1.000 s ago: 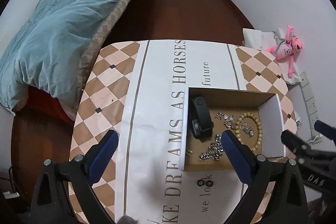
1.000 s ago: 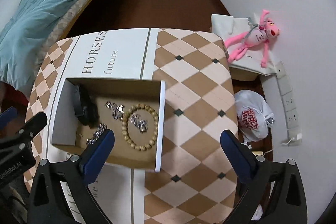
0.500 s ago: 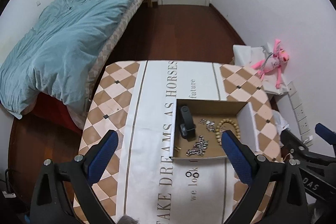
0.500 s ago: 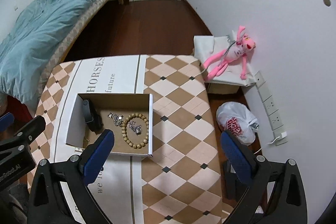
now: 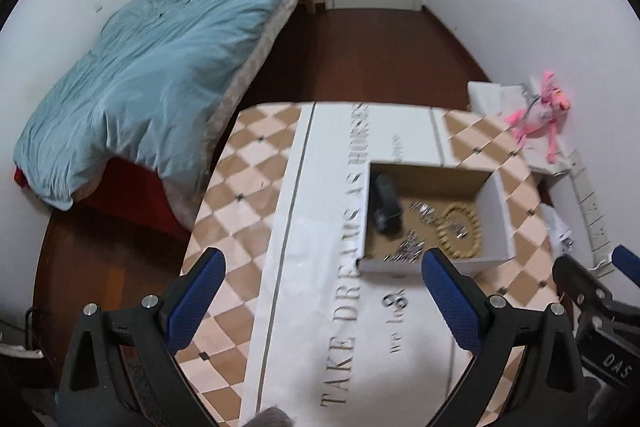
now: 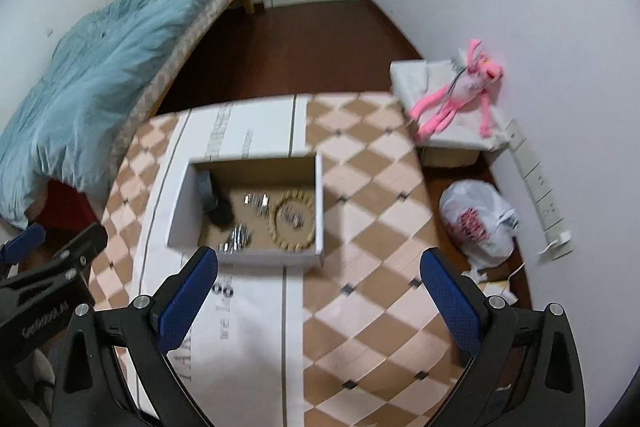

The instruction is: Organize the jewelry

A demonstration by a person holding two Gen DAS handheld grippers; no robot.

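An open cardboard box (image 5: 498, 211) (image 6: 318, 203) sits on the checkered table. Inside lie a black wristband (image 5: 386, 205) (image 6: 214, 201), a wooden bead bracelet (image 5: 458, 229) (image 6: 292, 225), silver chains (image 5: 406, 249) (image 6: 238, 241) and small silver pieces (image 5: 424, 209) (image 6: 256, 201). Two small dark rings (image 5: 396, 301) lie on the tablecloth in front of the box. My left gripper (image 5: 320, 297) is open and empty, high above the table's near side. My right gripper (image 6: 320, 297) is open and empty, also high above the table.
The table (image 5: 248, 179) (image 6: 360, 227) has a lettered white runner. A bed with a blue duvet (image 5: 152, 67) stands left. A pink plush toy (image 6: 460, 91) lies on a white box to the right, with a plastic bag (image 6: 476, 223) on the floor.
Both grippers have pulled up and back from the box; the table and box look smaller and more of the room shows. Both stay open and empty.
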